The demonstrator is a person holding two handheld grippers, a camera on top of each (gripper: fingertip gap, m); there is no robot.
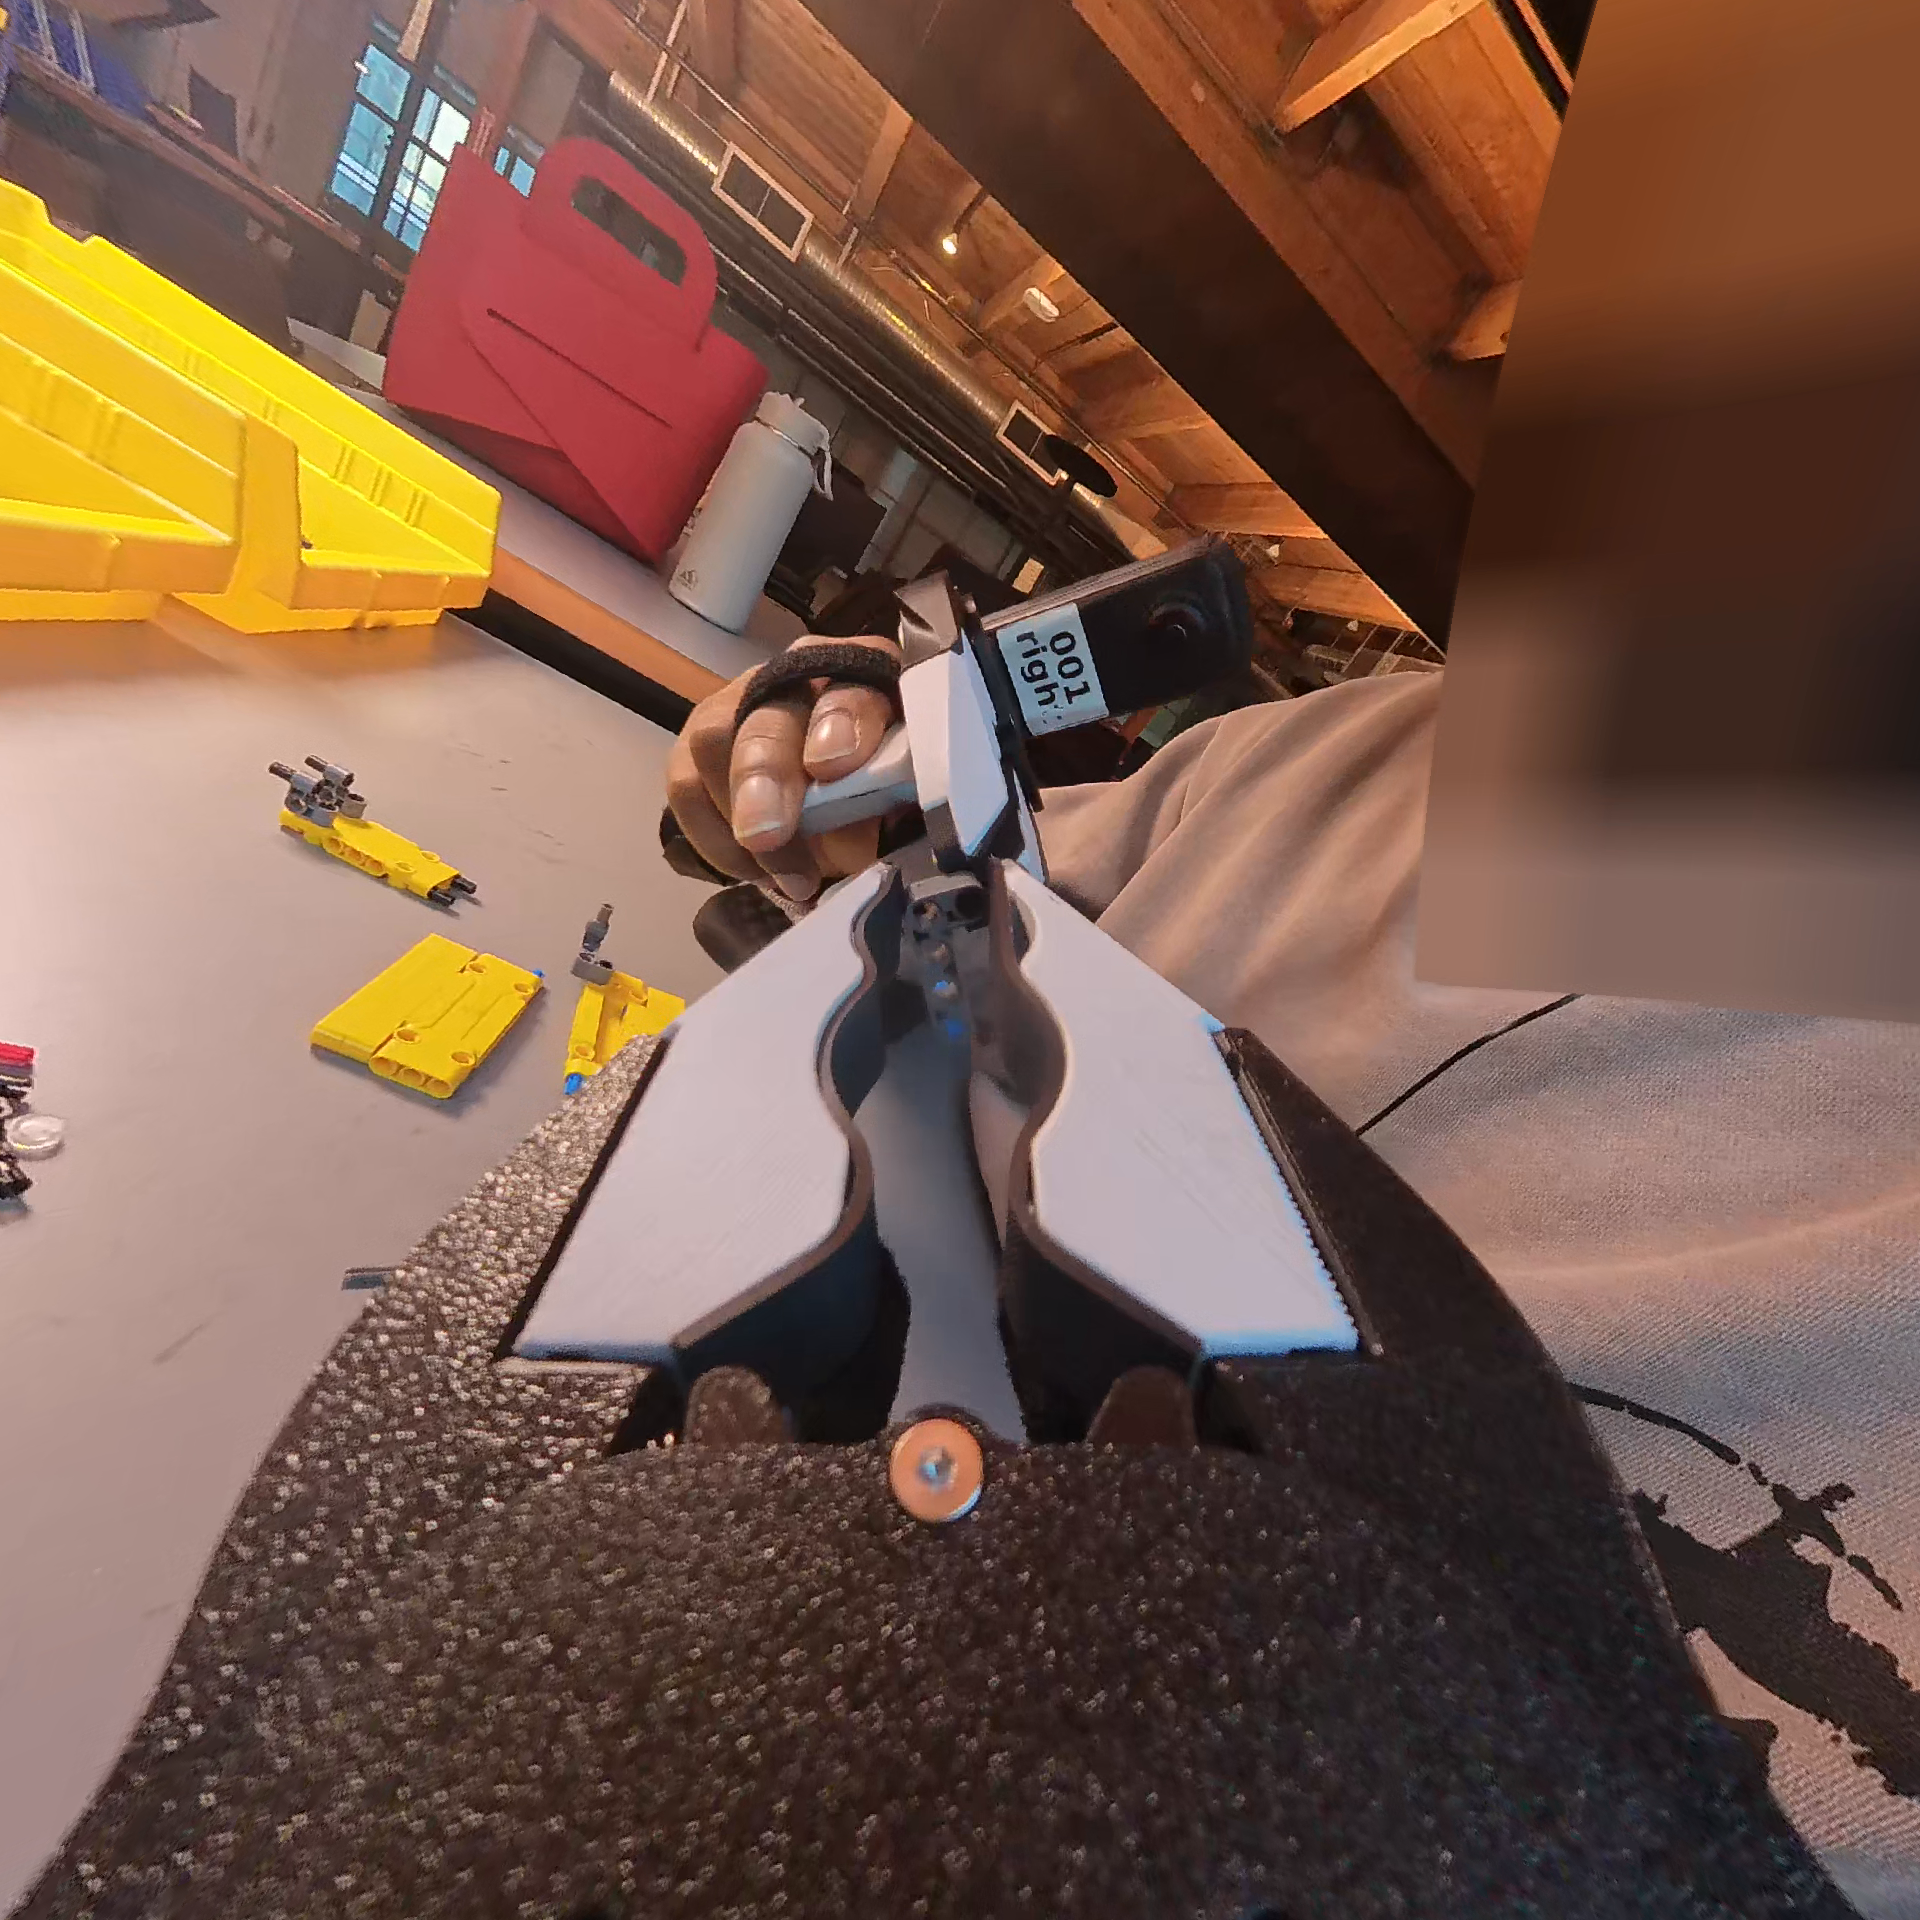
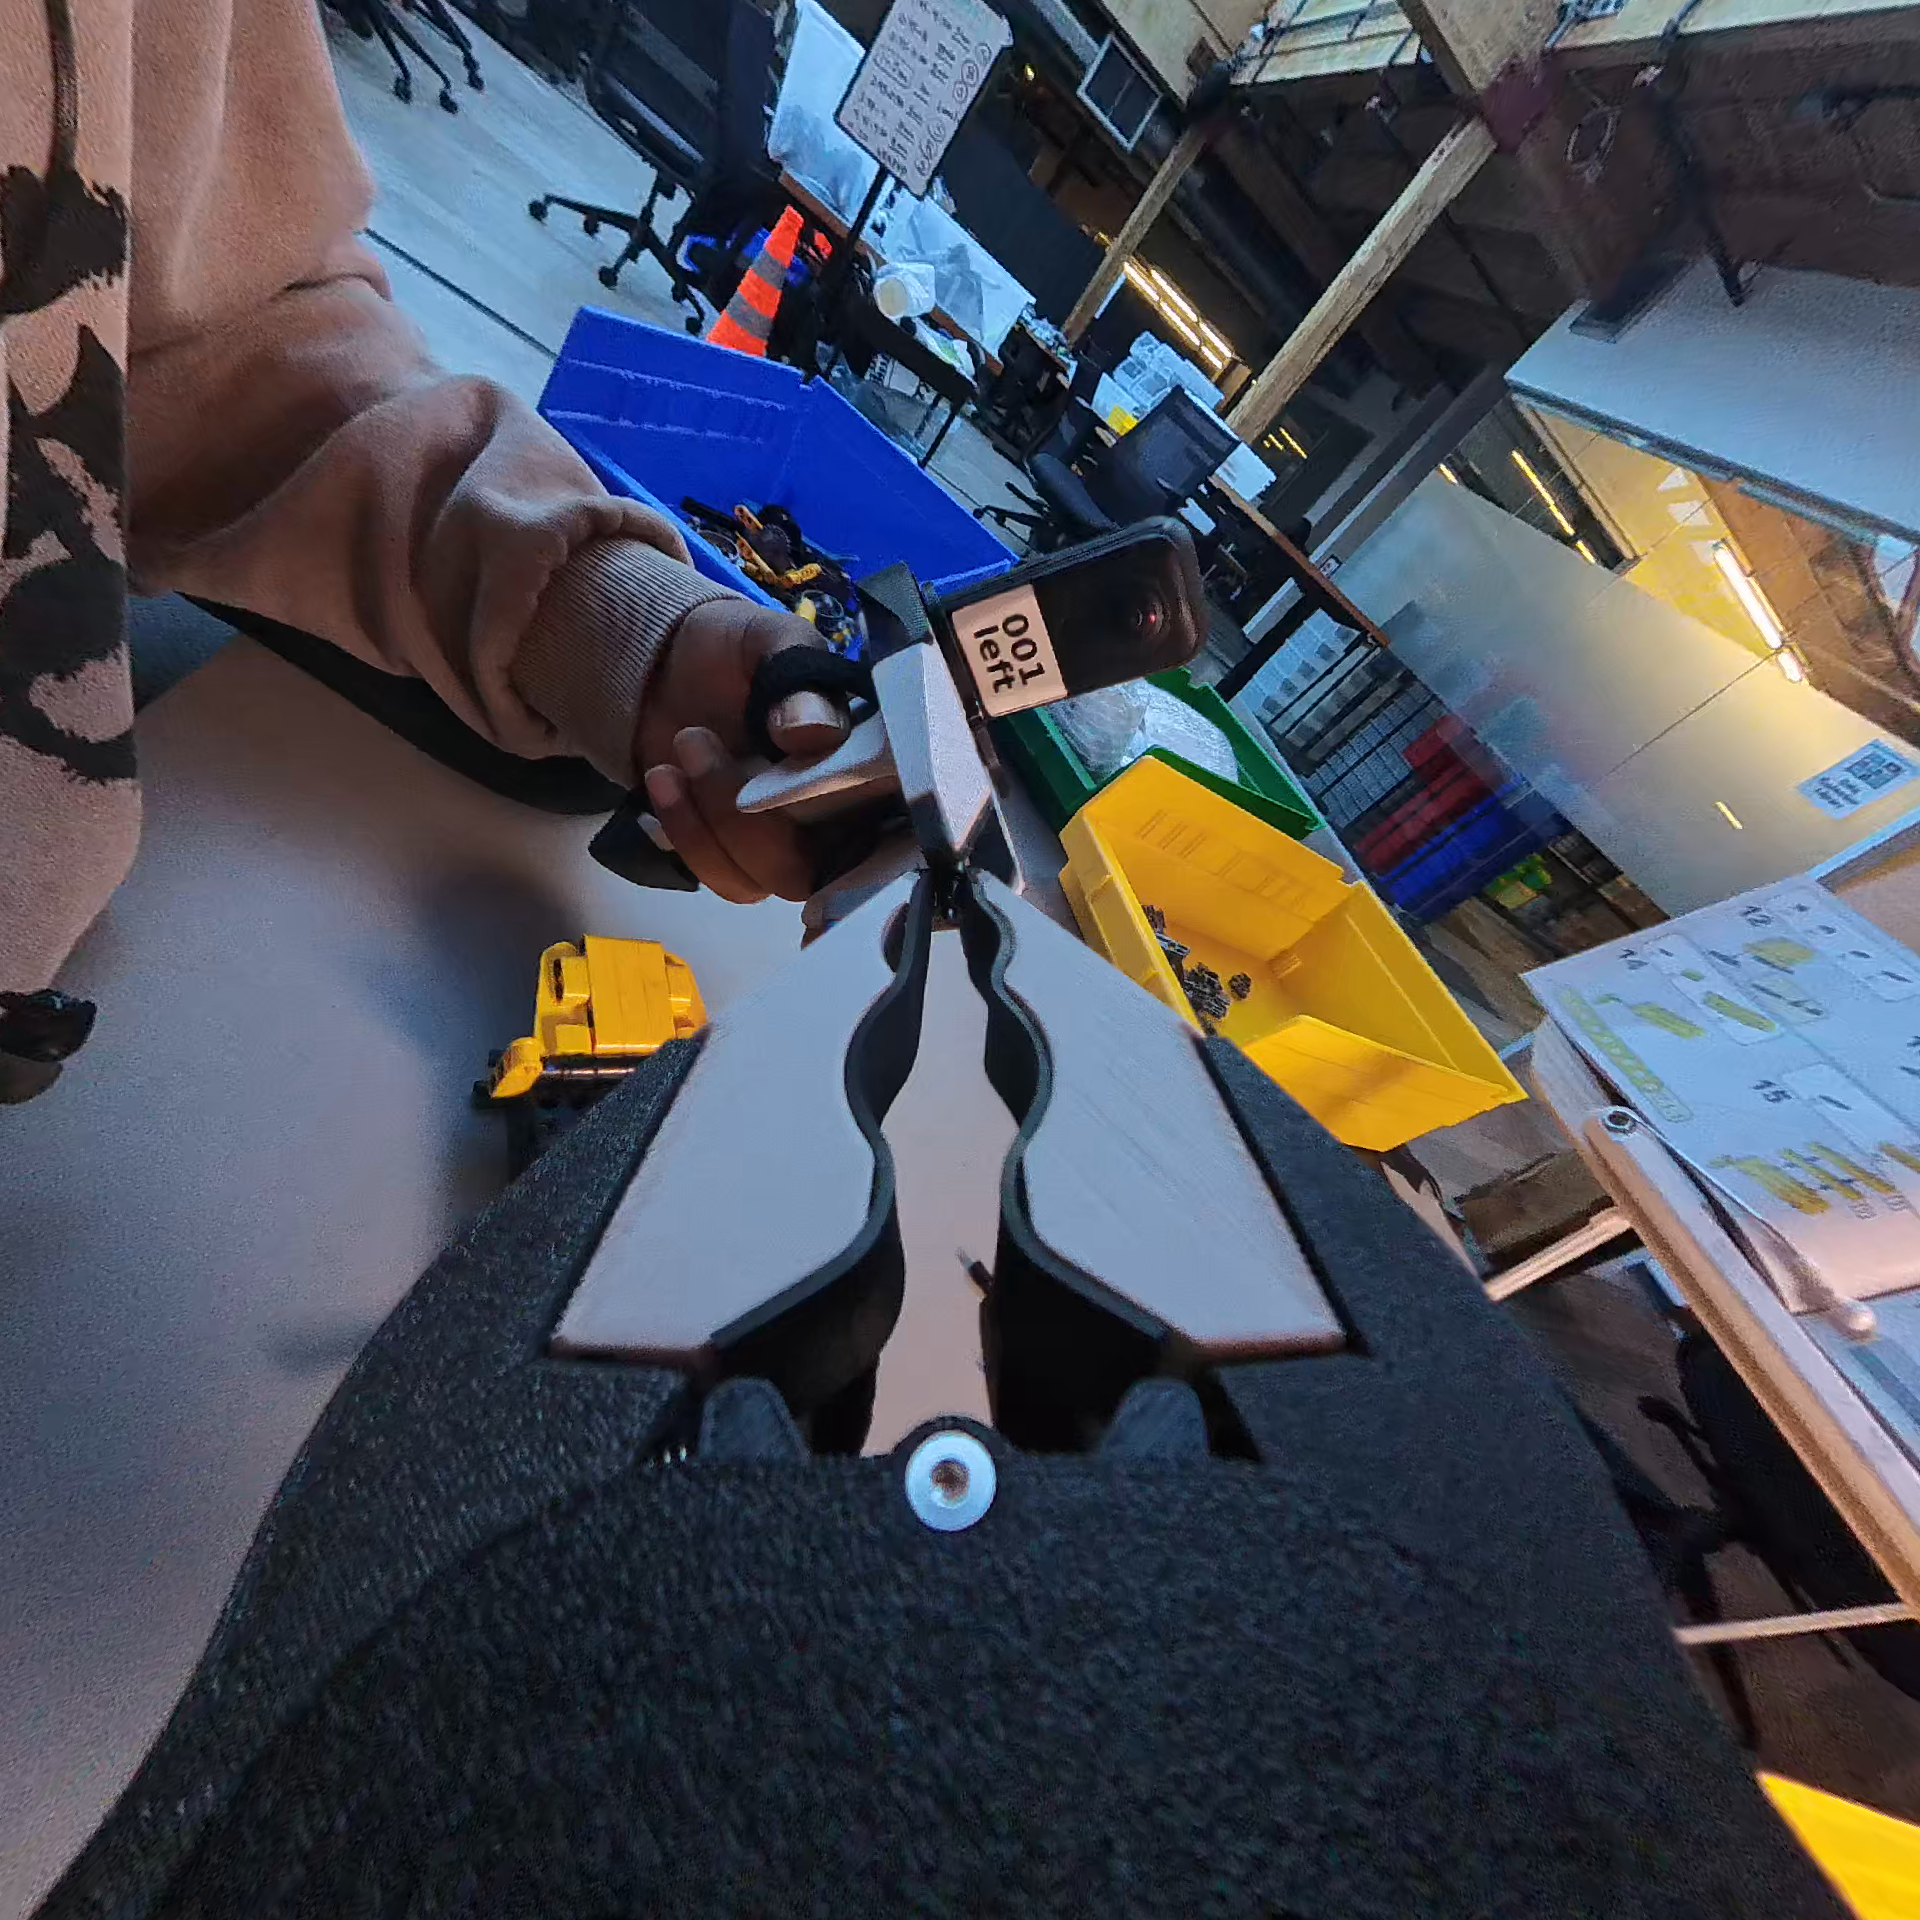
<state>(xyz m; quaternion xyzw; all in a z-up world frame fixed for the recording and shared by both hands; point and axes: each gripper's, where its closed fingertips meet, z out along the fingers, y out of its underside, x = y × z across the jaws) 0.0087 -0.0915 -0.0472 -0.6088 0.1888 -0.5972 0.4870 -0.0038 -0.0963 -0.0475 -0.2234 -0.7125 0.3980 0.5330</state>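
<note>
Grey table [image 1: 208, 1039] in workshop. Left gripper [image 1: 940, 935] and right gripper [image 2: 951, 914] meet tip to tip, both pinching small grey part [image 1: 935, 935]. Yellow truck [image 2: 603, 1013] beside.

Rough timber ceiling beams [image 1: 1382, 62] and a paned window [image 1: 400, 156] are seen far beyond the claw; black wheeled office chairs [image 2: 665, 156] are ranged on a pale floor [image 2: 468, 187].
</note>
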